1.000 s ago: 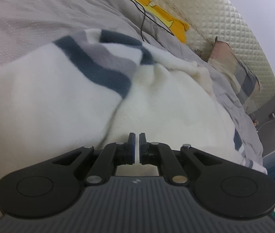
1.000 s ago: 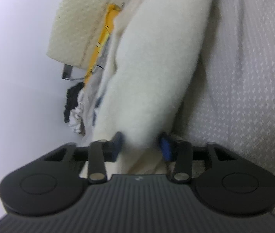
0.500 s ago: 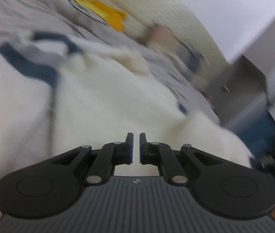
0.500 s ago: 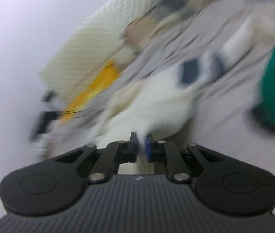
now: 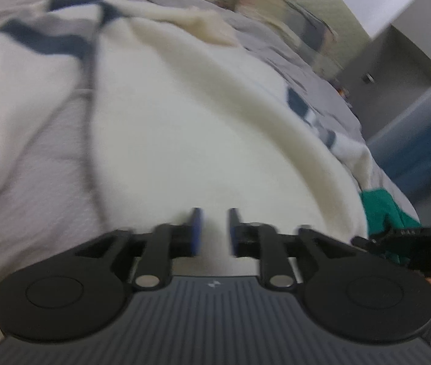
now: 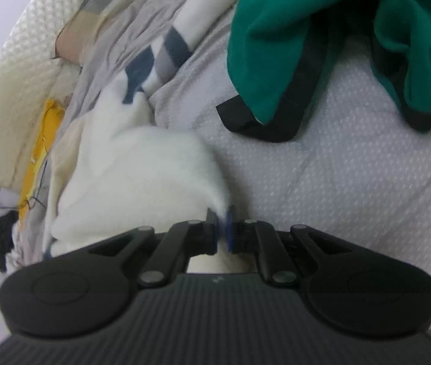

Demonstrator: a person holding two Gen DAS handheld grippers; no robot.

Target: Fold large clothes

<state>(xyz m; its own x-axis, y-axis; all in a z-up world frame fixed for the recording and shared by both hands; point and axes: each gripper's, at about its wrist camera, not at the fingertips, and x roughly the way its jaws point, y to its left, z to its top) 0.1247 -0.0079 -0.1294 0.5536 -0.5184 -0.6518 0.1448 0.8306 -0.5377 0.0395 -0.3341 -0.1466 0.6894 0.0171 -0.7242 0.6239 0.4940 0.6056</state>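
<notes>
1. My left tongs (image 5: pixel 214 228) have just been opening. A second ago the pads were pressed together on the white fleece garment (image 5: pixel 185 127); now there is a clear gap between them, and the fleece lies below it, no longer pinched. I judge that I have let go of this side.
2. My right tongs (image 6: pixel 221 232) are closed narrow on a corner of the same garment (image 6: pixel 142 167). A second ago they stood open around a thick roll of it; now the blue pads squeeze only a thin edge.
3. The garment is on the bed (image 6: pixel 322 188), spread over the grey sheet, with its dark blue and grey stripes (image 5: pixel 48 38) toward the headboard. The corner that I hold is lifted a little from the sheet.
4. The right view has changed much: before, it looked along the white roll, and now it also shows a green garment (image 6: pixel 322 30), lying apart from the white one and not touched.
5. For the task this means, I think, that one fold is laid down on the left side, and the right corner is ready to be carried across for the next fold.
</notes>
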